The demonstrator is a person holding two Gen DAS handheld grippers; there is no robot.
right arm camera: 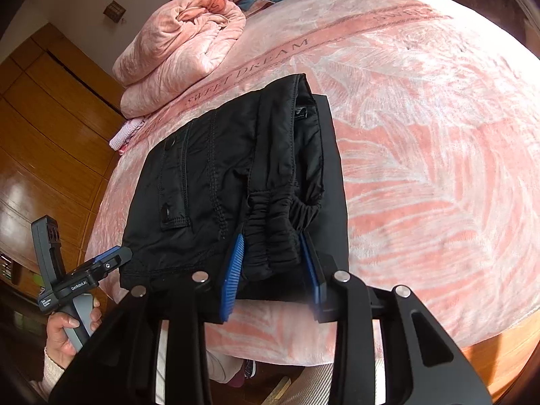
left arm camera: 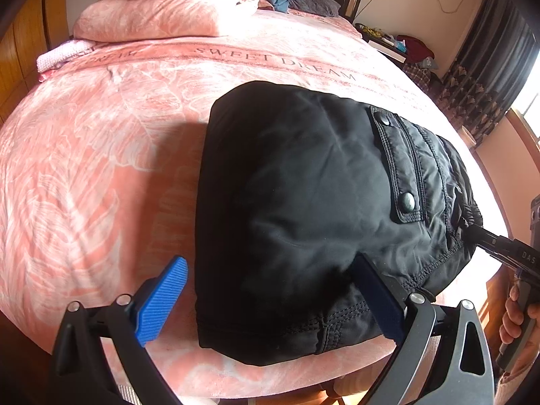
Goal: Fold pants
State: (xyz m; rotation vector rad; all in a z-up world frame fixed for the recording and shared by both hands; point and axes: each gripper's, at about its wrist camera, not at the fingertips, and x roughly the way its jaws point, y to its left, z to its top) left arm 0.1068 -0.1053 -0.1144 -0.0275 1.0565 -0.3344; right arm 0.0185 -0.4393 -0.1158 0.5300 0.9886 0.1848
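Tongs at the folded pants [left arm camera: 303, 209]
Left tongs [left arm camera: 270, 300] spread wide; right tongs [right arm camera: 271, 263] clasped the waistband [right arm camera: 273, 233] near the bed's [right arm camera: 422, 135] edge; best lifted evenly.

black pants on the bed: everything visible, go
The black pants lie folded into a compact stack on the pink blanket, near the bed's front edge. Fabric looks smooth, slightly shiny, with dark stitching. A flap pocket with two snaps faces up. The gathered elastic waistband sits between the right gripper fingers. The left gripper is open, straddling the near corner.
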